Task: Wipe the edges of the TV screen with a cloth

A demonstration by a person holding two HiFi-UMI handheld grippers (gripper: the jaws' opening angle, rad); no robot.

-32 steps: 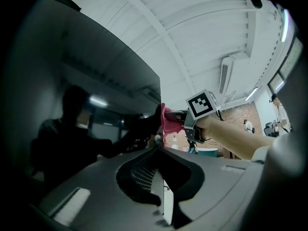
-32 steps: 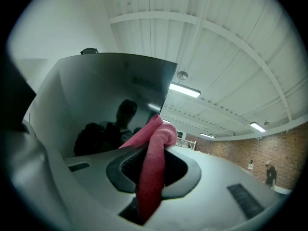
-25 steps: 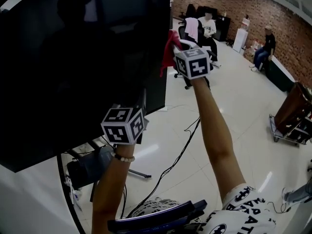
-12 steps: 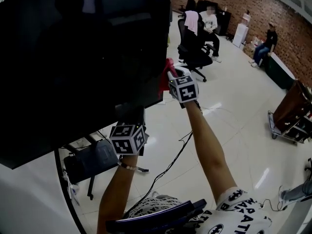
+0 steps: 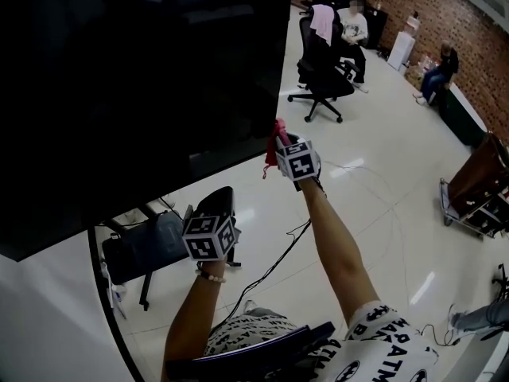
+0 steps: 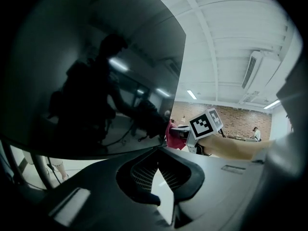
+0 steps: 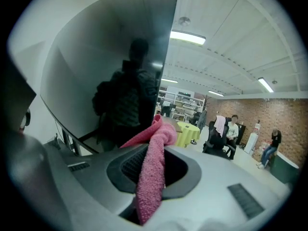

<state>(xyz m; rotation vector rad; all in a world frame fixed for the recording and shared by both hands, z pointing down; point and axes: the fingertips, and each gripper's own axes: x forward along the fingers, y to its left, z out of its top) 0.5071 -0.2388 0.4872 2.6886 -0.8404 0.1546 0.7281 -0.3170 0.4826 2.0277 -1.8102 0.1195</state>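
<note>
The big black TV screen (image 5: 143, 94) fills the upper left of the head view. My right gripper (image 5: 280, 139) is shut on a pink cloth (image 5: 273, 145), which sits at the screen's lower right corner. In the right gripper view the cloth (image 7: 151, 172) hangs between the jaws, with the screen's right edge (image 7: 168, 57) just ahead. My left gripper (image 5: 220, 204) hovers just under the screen's bottom edge, apart from it. Its jaws (image 6: 158, 154) stand together with nothing between them. From the left gripper view, the cloth (image 6: 175, 137) and the right gripper's marker cube (image 6: 206, 124) show beyond the screen (image 6: 96, 81).
A black office chair (image 5: 322, 74) with a pink garment over its back stands behind the screen's right edge. Two people sit by the brick wall (image 5: 354, 26) (image 5: 441, 66). A cart (image 5: 477, 201) is at the right. Cables (image 5: 270, 273) and a dark box on the stand (image 5: 147, 249) lie below.
My right gripper has slid the cloth down the screen's right edge from mid-height to the lower corner. My left gripper has dropped slightly below the bottom edge.
</note>
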